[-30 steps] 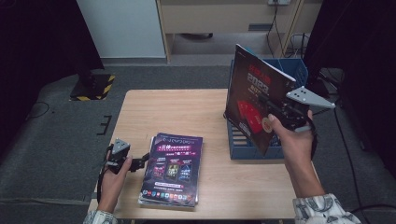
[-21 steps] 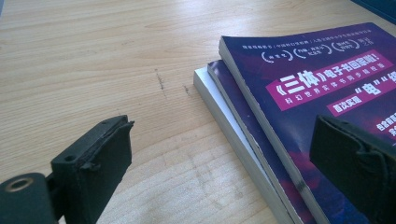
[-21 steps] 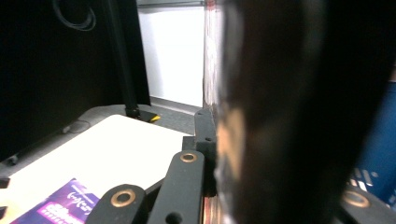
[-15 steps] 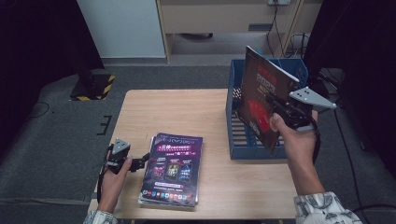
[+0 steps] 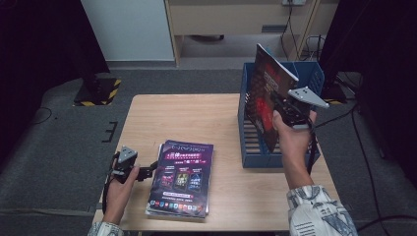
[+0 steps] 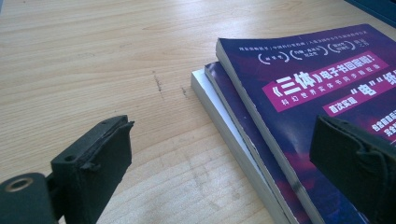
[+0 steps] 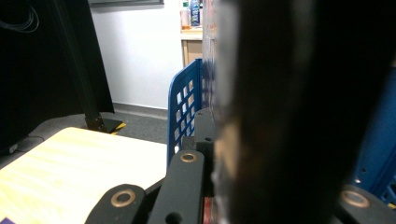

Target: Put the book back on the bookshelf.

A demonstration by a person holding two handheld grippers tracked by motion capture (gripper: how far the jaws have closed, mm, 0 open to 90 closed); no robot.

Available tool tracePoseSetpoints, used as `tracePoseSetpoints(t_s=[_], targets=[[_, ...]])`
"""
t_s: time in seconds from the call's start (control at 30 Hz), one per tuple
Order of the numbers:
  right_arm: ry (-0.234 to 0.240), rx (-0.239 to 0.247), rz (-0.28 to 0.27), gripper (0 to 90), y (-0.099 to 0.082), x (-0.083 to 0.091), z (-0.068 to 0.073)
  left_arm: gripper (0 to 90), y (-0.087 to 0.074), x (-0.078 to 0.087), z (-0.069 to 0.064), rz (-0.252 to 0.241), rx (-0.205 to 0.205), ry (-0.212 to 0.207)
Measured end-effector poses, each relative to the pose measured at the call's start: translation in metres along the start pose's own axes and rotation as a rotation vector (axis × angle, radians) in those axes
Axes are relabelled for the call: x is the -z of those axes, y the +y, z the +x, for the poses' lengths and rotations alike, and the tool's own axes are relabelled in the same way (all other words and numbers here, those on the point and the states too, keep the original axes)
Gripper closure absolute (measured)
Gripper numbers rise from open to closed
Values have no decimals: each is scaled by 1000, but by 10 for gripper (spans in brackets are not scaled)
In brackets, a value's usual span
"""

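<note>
Two hands work the table (image 5: pixel 196 118). At three o'clock, the right gripper (image 5: pixel 275 105) is raised over the blue crate (image 5: pixel 314 81), its jaws clamped on a dark red book (image 5: pixel 263 96) that stands nearly upright, tilted, its lower edge inside the crate. At eight o'clock, the left gripper (image 5: pixel 150 170) lies low and level on the tabletop, jaws spread wide and gripping nothing, just beside the stack of purple-covered books (image 5: pixel 182 177) lying flat at six o'clock; one pad (image 6: pixel 359 158) overlaps the top cover.
</note>
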State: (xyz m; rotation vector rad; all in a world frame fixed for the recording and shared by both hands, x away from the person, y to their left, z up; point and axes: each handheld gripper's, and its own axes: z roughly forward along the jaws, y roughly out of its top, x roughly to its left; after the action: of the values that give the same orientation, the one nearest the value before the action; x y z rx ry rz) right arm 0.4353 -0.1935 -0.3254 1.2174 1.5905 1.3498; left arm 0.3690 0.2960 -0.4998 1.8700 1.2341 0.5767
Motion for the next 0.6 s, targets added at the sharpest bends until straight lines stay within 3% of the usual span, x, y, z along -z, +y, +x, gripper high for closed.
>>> tracePoseSetpoints(t_s=[0.3, 0.6], targets=[[-41, -15, -6, 871, -16, -21, 8, 50, 0, 0, 0, 0, 0, -1], [-75, -12, -27, 871, -30, -29, 13, 50, 0, 0, 0, -2, 0, -2]])
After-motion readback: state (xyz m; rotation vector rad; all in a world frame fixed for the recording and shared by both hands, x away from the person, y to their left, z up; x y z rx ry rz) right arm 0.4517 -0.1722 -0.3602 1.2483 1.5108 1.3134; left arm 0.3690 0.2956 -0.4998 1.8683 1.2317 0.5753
